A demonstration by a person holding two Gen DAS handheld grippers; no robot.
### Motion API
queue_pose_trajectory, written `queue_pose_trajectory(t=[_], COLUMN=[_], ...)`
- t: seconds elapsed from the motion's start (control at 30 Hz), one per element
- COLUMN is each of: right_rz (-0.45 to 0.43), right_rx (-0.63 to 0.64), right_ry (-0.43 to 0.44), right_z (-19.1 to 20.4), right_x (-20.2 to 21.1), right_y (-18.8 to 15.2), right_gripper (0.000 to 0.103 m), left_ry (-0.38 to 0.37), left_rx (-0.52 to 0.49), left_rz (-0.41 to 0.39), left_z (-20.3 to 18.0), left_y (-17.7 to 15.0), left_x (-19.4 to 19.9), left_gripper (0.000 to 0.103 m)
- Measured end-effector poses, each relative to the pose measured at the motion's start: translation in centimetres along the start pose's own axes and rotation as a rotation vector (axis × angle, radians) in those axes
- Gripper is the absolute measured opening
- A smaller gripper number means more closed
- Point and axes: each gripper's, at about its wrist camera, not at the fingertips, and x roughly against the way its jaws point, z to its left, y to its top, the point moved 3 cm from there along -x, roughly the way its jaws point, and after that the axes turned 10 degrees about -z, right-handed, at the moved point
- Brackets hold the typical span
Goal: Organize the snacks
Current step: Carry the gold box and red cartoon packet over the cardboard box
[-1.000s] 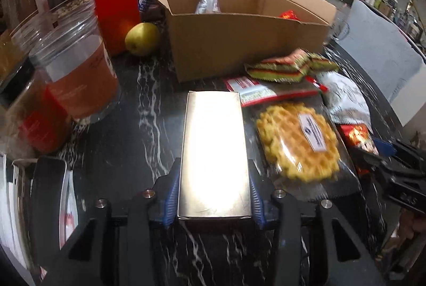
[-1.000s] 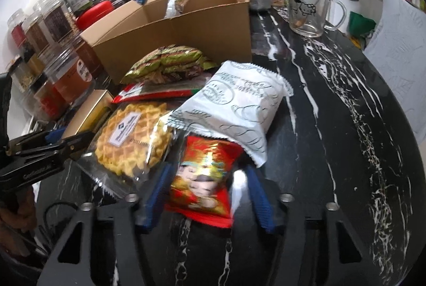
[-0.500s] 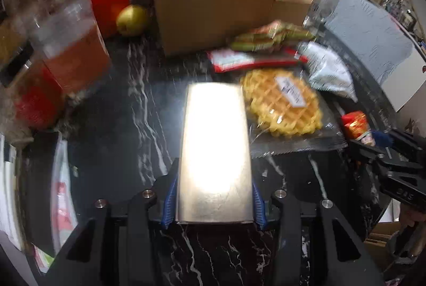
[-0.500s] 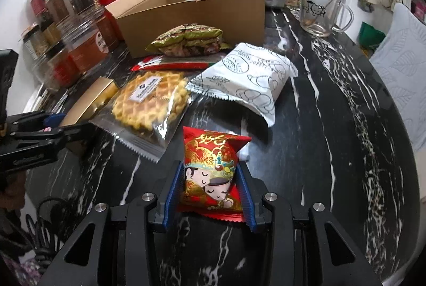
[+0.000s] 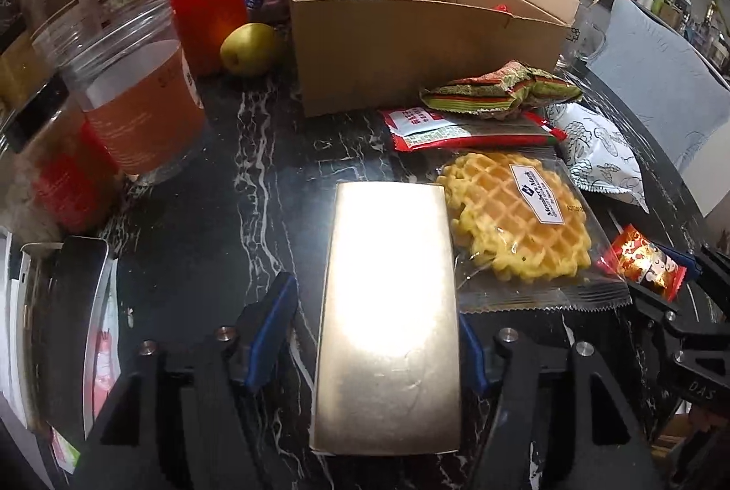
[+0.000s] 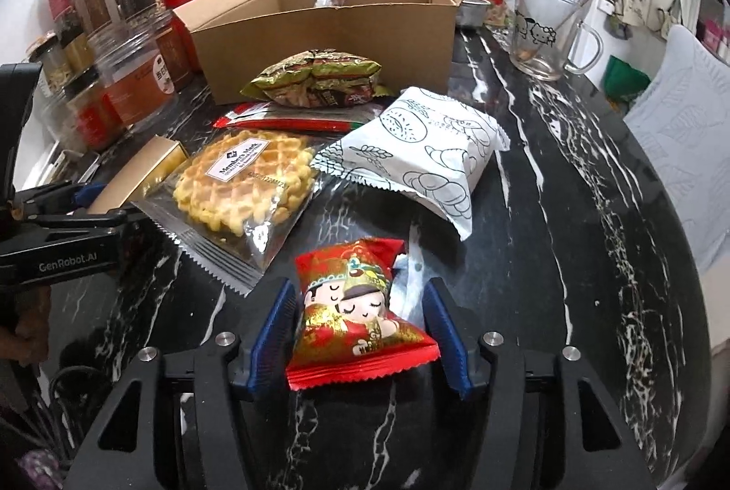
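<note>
Though hidden by gold box point(image 5: 388, 307), pad point(image 5: 469, 346).

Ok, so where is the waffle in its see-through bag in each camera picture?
Left wrist view: the bagged waffle lies right of centre on the black marble table, beside the gold box.
Right wrist view: the bagged waffle lies left of centre, between the gold box and the white patterned packet.
Shared landmark: the open cardboard box stands behind it in both.
</note>
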Motion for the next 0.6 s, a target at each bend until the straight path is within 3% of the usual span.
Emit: queue_pose_trajectory(t=[0.13, 0.27, 0.6], right_rz=[-0.009, -0.009, -0.027], right_rx=[0.059, 0.054, -0.041], right_ry=[-0.029, -0.021, 0.021], right_z=[0.6, 0.7, 0.0], right_x=[-0.1, 0.0, 0.9], right_y=[-0.1, -0.2, -0.4], right_gripper=[0.049, 0.044, 0.043], left_ry=[0.004, 0.021, -0.067], left_rx=[-0.006, -0.050, -0.013], left_rz=[-0.004, -0.023, -0.009], left_z=[-0.2, -0.8, -0.6], left_y=[-0.1, -0.5, -1.6], left_x=[0.5, 1.1, 3.0], left_gripper=[0.045, 0.044, 0.044])
